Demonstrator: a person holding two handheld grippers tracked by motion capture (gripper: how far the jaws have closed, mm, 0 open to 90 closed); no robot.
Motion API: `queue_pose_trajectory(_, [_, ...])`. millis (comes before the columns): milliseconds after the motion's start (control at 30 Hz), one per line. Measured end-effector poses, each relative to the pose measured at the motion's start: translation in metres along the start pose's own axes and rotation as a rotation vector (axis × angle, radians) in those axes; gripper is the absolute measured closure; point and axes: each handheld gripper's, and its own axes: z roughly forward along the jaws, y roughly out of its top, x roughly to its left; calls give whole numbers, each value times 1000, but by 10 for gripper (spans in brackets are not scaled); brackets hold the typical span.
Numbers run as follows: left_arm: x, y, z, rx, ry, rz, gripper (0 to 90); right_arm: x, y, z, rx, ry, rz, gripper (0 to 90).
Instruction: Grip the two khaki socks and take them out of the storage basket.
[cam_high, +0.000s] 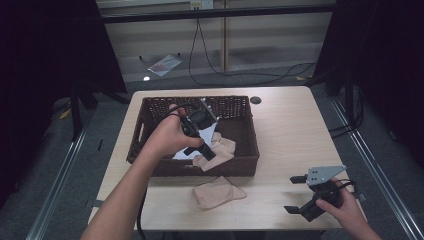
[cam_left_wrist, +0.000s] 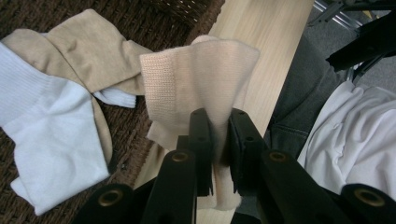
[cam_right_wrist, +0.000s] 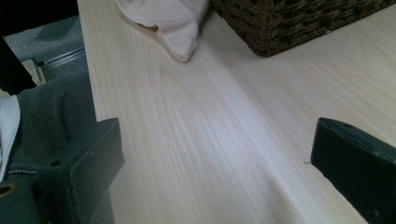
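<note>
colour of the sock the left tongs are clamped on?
Pale beige sock, pinched in the left tongs; clearest in the left gripper view.

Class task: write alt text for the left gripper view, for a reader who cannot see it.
The left claw pinches a beige sock, holding it up over the rim of a brown wicker basket. In the basket lie a white sock and another tan sock; beyond is the wooden table.

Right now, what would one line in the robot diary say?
left gripper: shut on beige sock, over basket | right gripper: open, empty, low over table | second sock: on table
</note>
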Motion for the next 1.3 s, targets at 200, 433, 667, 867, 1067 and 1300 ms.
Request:
queue_pose_trajectory(200, [-2,-1,7,3,-2,8,808,0,0,0,0,1,1,23])
queue_pose_trajectory(433, [-4,-3,19,14,-7,20,800,0,0,0,1,1,1,23])
queue_pose_trajectory(667, [-6,-4,31,14,-7,39,798,0,0,-1,1,-1,2,23])
queue_pose_trajectory(867, [-6,-6,43,21,3,32,794,0,0,-1,0,2,2,23])
queue_pose_trajectory(1067, [-6,-10,54,24,0,30,786,0,0,-1,-1,4,0,23])
queue_pose_trajectory(1300, [-4,-15,61,22,3,26,781,0,0,-1,-1,4,0,23])
